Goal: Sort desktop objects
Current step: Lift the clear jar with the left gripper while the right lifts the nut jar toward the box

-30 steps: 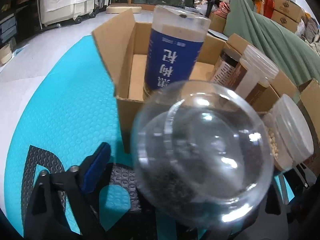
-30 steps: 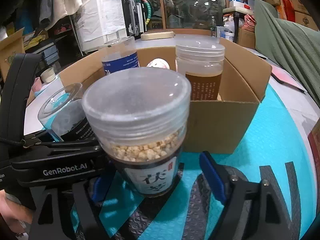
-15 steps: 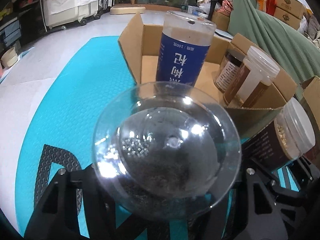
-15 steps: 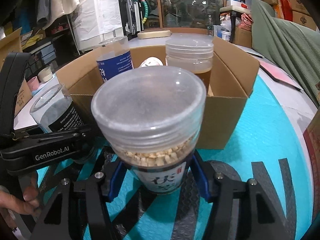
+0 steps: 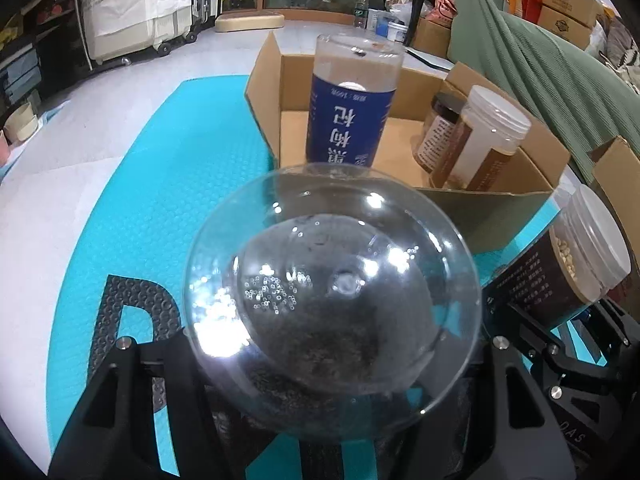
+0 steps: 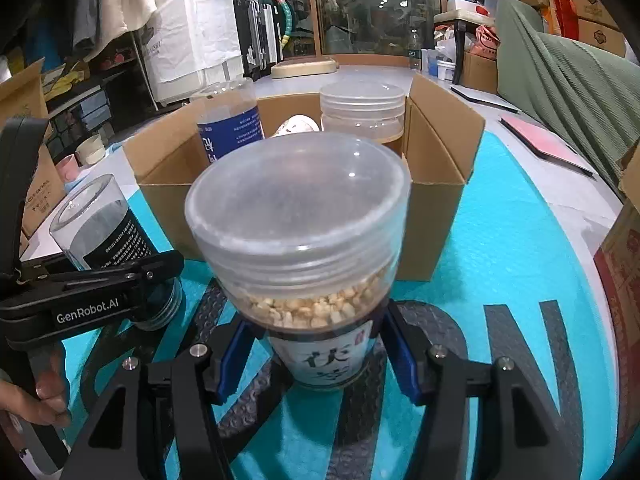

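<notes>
A clear-lidded jar of dark grains [image 5: 332, 300] fills the left wrist view, and my left gripper [image 5: 332, 364] is shut on it, its pads hidden under the jar. In the right wrist view the same jar [image 6: 100, 224] stands at the left with the left gripper [image 6: 156, 292] clamped around it. My right gripper [image 6: 320, 348] is shut on a jar of pale kernels [image 6: 300, 240], with blue pads [image 6: 236, 344] pressing on both sides. Just beyond both jars an open cardboard box [image 6: 436, 184] holds a tall blue-labelled jar [image 5: 352, 112] and brown jars [image 5: 480, 148].
Everything sits on a teal mat [image 5: 160, 200] with dark lettering. A second cardboard box [image 6: 624, 248] stands at the right edge, a red booklet [image 6: 548, 144] lies beyond it, and green cloth [image 5: 552, 76] hangs behind. A hand [image 6: 44, 396] holds the left gripper's handle.
Both grippers have closed on their jars: the left's blue pad no longer stands apart from the dark jar, and the right's pads have come in against the kernel jar.
</notes>
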The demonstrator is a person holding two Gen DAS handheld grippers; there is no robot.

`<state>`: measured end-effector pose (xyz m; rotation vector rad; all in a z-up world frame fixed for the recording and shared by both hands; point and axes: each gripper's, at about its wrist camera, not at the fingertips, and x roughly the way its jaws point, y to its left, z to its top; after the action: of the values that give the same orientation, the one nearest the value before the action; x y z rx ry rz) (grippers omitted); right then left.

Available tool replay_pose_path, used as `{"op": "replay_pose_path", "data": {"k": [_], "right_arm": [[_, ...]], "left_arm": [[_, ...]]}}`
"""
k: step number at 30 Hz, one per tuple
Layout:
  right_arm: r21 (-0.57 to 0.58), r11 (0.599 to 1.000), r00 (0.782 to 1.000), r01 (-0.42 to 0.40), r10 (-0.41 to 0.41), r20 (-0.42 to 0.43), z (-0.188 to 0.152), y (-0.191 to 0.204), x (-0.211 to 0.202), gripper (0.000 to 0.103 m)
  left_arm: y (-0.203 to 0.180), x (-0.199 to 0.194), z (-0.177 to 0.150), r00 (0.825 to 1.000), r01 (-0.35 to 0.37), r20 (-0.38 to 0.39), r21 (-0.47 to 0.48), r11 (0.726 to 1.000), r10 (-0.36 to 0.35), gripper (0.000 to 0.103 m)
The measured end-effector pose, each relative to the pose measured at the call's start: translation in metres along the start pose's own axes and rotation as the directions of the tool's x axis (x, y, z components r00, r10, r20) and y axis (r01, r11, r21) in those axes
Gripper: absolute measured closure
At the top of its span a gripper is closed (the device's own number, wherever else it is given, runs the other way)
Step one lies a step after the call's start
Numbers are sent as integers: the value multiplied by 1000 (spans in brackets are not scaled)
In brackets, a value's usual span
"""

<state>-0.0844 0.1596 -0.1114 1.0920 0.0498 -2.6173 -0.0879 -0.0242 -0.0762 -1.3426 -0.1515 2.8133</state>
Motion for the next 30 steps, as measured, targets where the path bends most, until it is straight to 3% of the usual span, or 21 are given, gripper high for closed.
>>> {"op": "replay_pose_path", "data": {"k": [12, 30], "right_arm": [[-10, 1000, 1000, -1, 2, 17, -2, 2, -38, 41], [-27, 1000, 997, 15, -13, 72, 26, 7, -83, 41]], "left_arm": [[-13, -34, 1, 999, 48, 10, 24, 999, -48, 43], [-30, -72, 33, 998, 37, 51, 108, 993, -43, 43]]}}
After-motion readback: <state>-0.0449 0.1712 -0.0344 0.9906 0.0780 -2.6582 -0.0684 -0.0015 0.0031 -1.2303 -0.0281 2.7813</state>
